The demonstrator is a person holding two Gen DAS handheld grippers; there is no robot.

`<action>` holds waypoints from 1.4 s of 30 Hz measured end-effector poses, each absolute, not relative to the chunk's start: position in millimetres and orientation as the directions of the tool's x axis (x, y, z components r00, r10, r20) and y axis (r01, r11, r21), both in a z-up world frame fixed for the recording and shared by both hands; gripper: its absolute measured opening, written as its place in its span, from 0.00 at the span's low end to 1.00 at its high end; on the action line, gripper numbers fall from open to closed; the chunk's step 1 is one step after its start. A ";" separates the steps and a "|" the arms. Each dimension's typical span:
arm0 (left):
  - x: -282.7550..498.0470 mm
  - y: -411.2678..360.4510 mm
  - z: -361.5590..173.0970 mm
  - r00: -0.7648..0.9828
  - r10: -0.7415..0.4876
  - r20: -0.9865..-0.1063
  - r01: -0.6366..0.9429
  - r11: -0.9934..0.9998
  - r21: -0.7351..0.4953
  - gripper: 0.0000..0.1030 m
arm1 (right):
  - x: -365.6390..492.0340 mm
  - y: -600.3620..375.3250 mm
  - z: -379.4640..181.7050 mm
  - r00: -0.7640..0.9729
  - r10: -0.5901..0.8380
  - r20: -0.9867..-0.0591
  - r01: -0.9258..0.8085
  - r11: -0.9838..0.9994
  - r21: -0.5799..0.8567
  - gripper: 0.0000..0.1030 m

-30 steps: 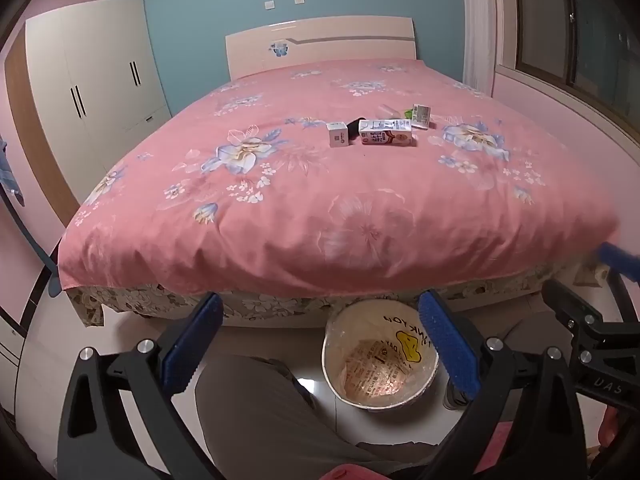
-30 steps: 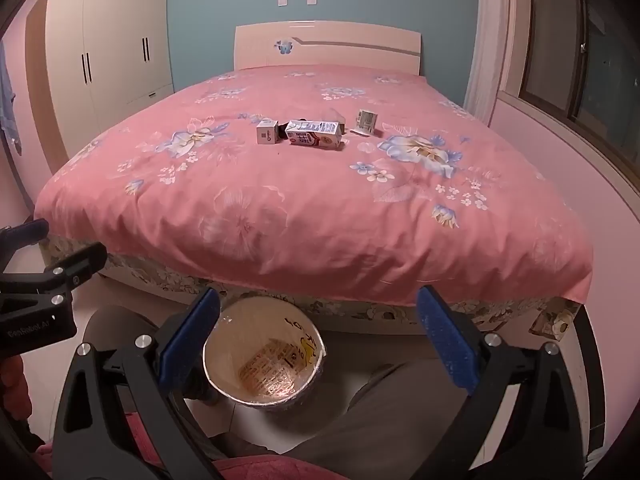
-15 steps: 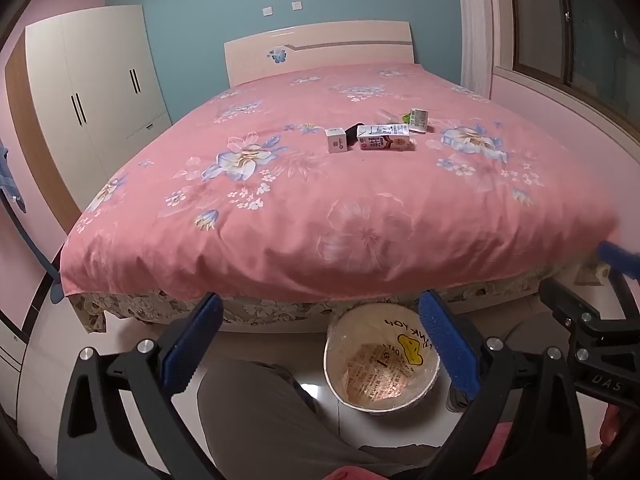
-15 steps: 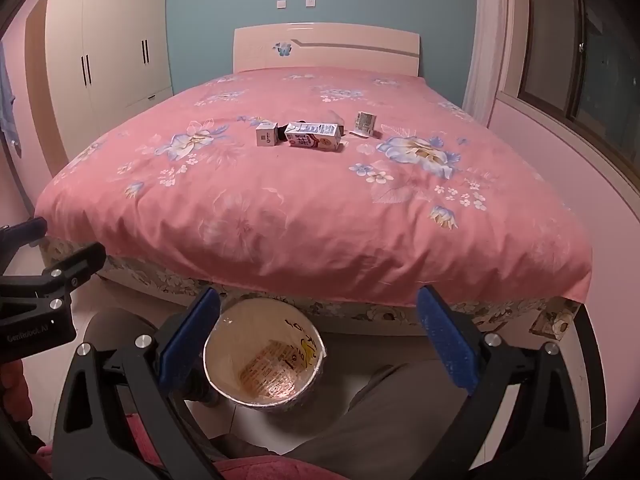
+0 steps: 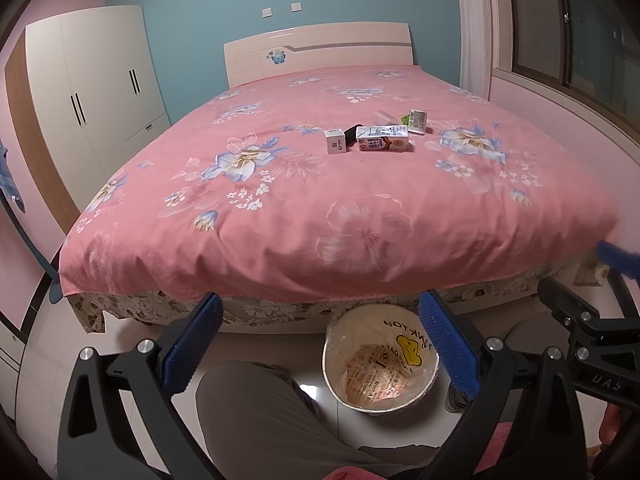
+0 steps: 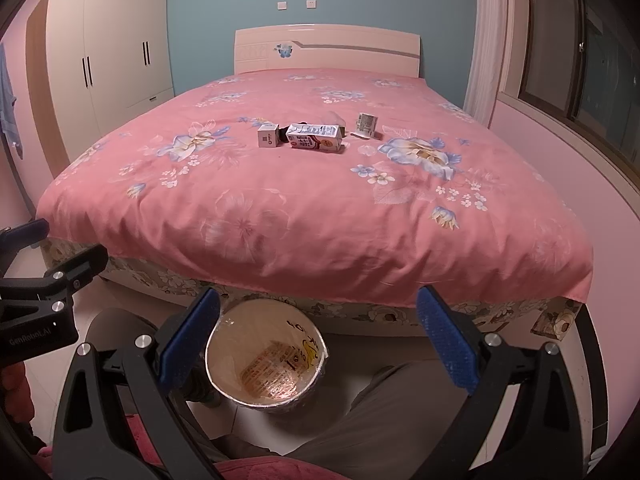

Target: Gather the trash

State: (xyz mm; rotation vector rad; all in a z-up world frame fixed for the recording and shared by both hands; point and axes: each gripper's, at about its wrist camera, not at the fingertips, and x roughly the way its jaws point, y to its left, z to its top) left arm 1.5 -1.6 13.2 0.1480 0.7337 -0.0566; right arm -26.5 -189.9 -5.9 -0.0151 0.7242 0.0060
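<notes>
Several pieces of trash are lying mid-bed, untouched: a small box (image 5: 335,141), a carton (image 5: 383,138) just beside it, a dark item (image 5: 353,134) between them, and a packet (image 5: 417,121) behind. The bin (image 5: 380,364) is standing on the floor at the foot of the bed (image 5: 280,208), its liner holding only what looks like printed plastic, so collecting is seemingly just beginning. The left gripper (image 5: 318,344) and right gripper (image 6: 316,338) are both hanging wide, gripping nothing, well apart from the trash.
</notes>
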 end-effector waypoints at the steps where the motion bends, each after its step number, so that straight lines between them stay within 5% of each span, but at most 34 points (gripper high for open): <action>1: -0.9 -2.6 10.9 0.743 -0.003 -0.669 0.106 0.988 0.114 0.97 | -26.1 -189.5 -5.9 0.748 0.002 -0.664 -0.012 1.000 -0.010 0.93; 42: -3.4 -1.4 9.8 0.753 -0.007 -0.658 0.108 0.988 0.112 0.97 | -25.2 -188.8 -8.0 0.747 0.017 -0.664 -0.023 1.000 0.000 0.93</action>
